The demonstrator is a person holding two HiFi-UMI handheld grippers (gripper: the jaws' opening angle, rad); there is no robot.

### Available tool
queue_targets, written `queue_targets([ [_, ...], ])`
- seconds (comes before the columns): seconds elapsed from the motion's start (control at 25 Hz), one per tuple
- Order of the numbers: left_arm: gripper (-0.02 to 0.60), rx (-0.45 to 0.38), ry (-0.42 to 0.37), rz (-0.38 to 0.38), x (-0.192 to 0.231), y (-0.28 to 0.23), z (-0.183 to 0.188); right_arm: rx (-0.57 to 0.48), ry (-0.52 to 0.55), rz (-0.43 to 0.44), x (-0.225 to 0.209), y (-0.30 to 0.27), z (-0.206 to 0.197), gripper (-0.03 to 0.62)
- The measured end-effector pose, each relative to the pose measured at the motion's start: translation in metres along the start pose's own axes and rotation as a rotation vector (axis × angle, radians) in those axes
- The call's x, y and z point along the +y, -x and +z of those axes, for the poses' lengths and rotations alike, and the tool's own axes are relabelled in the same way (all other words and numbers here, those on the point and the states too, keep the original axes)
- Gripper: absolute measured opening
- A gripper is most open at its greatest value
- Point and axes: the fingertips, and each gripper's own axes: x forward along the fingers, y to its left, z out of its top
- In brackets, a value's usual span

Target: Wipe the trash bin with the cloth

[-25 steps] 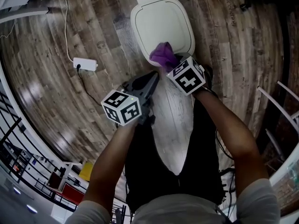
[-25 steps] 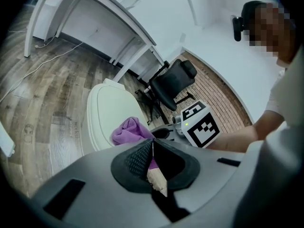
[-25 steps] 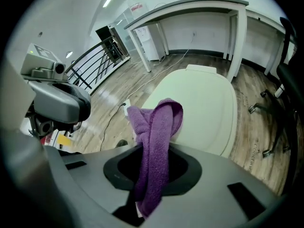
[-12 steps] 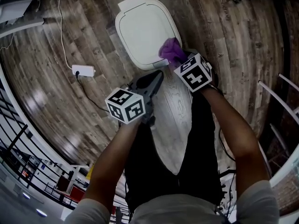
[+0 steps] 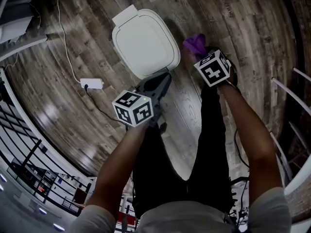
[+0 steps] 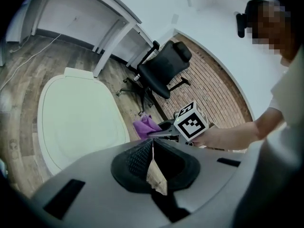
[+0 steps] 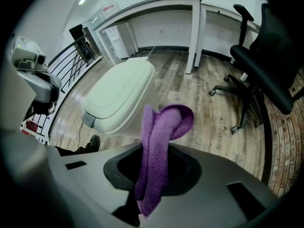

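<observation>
white trash bin [image 5: 145, 42] lid shut; purple cloth [image 7: 159, 146] bunched, off it.

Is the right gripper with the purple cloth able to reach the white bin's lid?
Probably yes: the right gripper holds the cloth close beside the bin, and only floor shows between them.

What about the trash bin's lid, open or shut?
Shut. The lid lies flat across the trash bin, and no opening shows in any view.

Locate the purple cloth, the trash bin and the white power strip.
purple cloth [image 7: 157, 146], right gripper view, its hanging middle fold
trash bin [image 5: 144, 42], head view, middle of its lid
white power strip [image 5: 91, 84], head view, middle of its casing
</observation>
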Motion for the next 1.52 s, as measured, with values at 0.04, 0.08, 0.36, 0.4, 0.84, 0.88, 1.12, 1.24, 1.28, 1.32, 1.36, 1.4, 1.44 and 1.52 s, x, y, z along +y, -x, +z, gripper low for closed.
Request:
queue_targets([
  [0.04,0.009,0.013,-0.009,-0.002,-0.002,-0.003,0.003,-0.002,-0.021,-0.011,-0.009,0.002,-0.003,0.080],
  [0.08,0.009,0.027,-0.019,-0.003,-0.004,-0.006,0.006,-0.006,-0.044,-0.022,-0.018,0.004,-0.007,0.080],
  [0.36,0.009,0.095,-0.080,-0.027,-0.020,-0.033,0.028,-0.032,-0.171,-0.051,-0.058,0.022,-0.029,0.080],
  [0.4,0.009,0.100,-0.088,-0.034,-0.024,-0.038,0.030,-0.037,-0.183,-0.049,-0.061,0.024,-0.032,0.080],
  [0.84,0.009,0.133,-0.088,-0.074,-0.066,-0.077,0.030,-0.145,-0.249,0.017,-0.084,0.043,-0.032,0.080],
  [0.88,0.009,0.121,-0.082,-0.069,-0.065,-0.079,0.033,-0.154,-0.221,0.023,-0.087,0.042,-0.025,0.080],
  [1.12,0.009,0.041,-0.036,-0.032,-0.044,-0.067,0.046,-0.193,-0.001,0.029,-0.091,0.030,0.049,0.080],
  [1.24,0.009,-0.007,-0.009,-0.004,-0.027,-0.051,0.050,-0.217,0.098,0.041,-0.080,0.022,0.098,0.080],
  [1.28,0.009,-0.024,0.001,0.006,-0.021,-0.045,0.052,-0.224,0.136,0.046,-0.075,0.019,0.115,0.080],
  [1.32,0.009,-0.040,0.011,0.016,-0.015,-0.039,0.053,-0.230,0.177,0.050,-0.069,0.015,0.132,0.080],
  [1.36,0.009,-0.053,0.019,0.024,-0.009,-0.032,0.055,-0.235,0.223,0.051,-0.062,0.010,0.148,0.080],
  [1.4,0.009,-0.065,0.025,0.031,-0.003,-0.026,0.055,-0.238,0.271,0.050,-0.055,0.005,0.164,0.080],
  [1.44,0.009,-0.074,0.031,0.037,0.002,-0.020,0.055,-0.238,0.319,0.046,-0.048,0.000,0.177,0.080],
  [1.52,0.009,-0.092,0.042,0.050,0.013,-0.008,0.052,-0.231,0.421,0.039,-0.033,-0.013,0.201,0.080],
])
